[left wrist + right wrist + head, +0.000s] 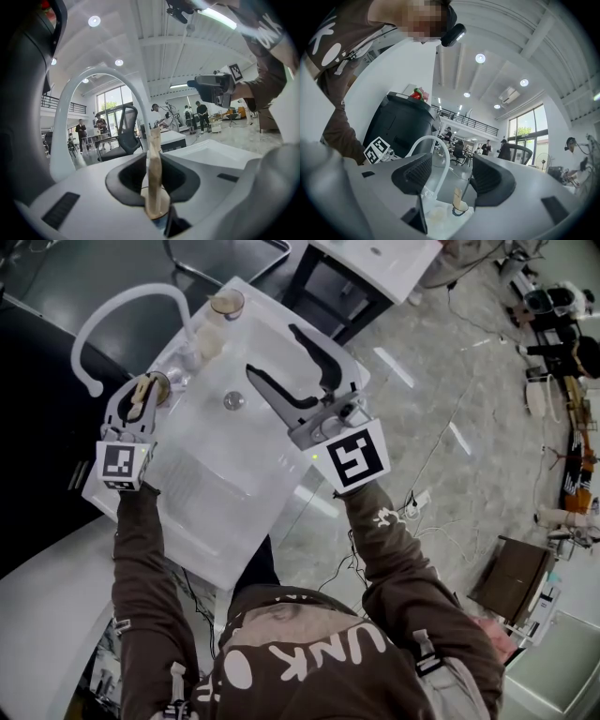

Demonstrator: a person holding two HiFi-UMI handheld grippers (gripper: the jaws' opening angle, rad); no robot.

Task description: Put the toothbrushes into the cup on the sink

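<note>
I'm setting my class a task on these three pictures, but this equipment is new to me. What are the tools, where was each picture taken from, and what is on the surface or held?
A person holds hand-worked tongs in each hand; there is no robot. One picture looks down from a head camera; the other two come from cameras riding on the tongs. Below is a white sink with a faucet. The left tongs pinch a tan toothbrush at a cup; another cup stands by the faucet. The right tongs are open and empty.

A tan toothbrush (pixel 153 168) stands upright, lower end inside the cup (pixel 159 382).
</note>
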